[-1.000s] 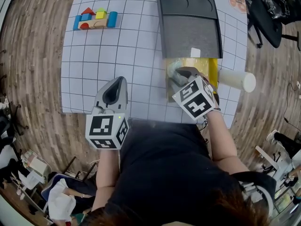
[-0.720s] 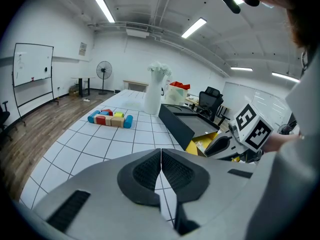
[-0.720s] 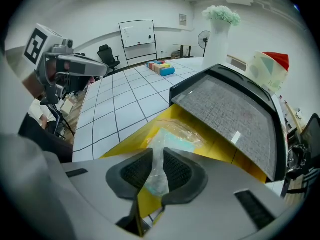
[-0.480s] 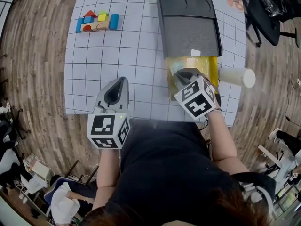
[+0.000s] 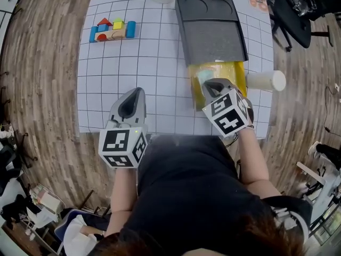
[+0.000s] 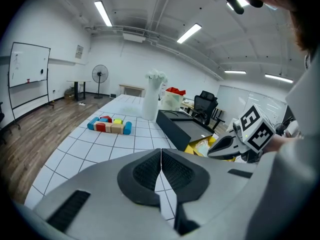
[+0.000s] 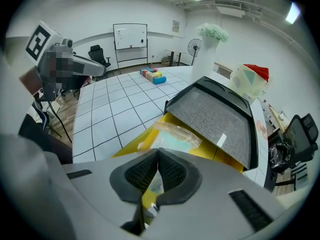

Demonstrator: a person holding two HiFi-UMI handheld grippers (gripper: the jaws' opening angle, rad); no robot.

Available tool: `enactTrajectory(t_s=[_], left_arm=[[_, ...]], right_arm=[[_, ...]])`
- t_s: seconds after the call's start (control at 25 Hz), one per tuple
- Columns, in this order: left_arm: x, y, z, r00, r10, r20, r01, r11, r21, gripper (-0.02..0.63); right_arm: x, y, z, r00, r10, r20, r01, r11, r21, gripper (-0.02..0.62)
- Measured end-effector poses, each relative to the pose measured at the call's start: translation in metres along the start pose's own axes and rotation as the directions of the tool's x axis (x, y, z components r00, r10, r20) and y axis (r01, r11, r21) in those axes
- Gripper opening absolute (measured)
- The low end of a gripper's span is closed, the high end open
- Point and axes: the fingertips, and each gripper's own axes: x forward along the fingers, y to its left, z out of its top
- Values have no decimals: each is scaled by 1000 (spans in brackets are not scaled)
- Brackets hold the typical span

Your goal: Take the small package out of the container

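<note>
Yellow container (image 5: 238, 74) at the near right of the gridded table (image 5: 160, 73), its far end touching or tucked under the near edge of a black tray (image 5: 213, 36); which of the two cannot be told. The tray has a grey textured floor and two round hollows at its far end, and carries only a small white slip (image 7: 221, 139) at its near edge. Inside the yellow container lies the small package (image 7: 175, 135), a clear film bag with pale green contents, toward the container's left side. A white cylinder (image 5: 265, 80) lies on its side just right of the container, near the table's right edge; toy blocks (image 5: 112, 30) sit at the far left, well apart; a white vase (image 6: 151, 96) stands at the far edge. Bare grid squares lie open to the left of the container and the tray, and wooden floor (image 5: 42, 89) surrounds the table. The right gripper (image 7: 158, 151) points steeply down over the container's near end; its jaws have just been closing and now meet at the tips, with the near edge of the package's film pinched between the pads. The left gripper (image 6: 161, 151) hangs over the table's near edge at the left, jaws fully together with nothing between them, touching nothing.
</note>
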Motion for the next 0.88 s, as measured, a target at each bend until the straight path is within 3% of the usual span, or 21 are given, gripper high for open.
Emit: enactTrajectory(t_s=[0.44,0.88], left_arm=[[-30,17,14,998,-2,57,2,1000,-4,28],[-67,32,28,992,18,125,-19,1000,10,28]], right_arm=[[-42,0,28,987,-121,103,119,992,30,18],[-69,30,74,965,-127,229,129,992,7,18]])
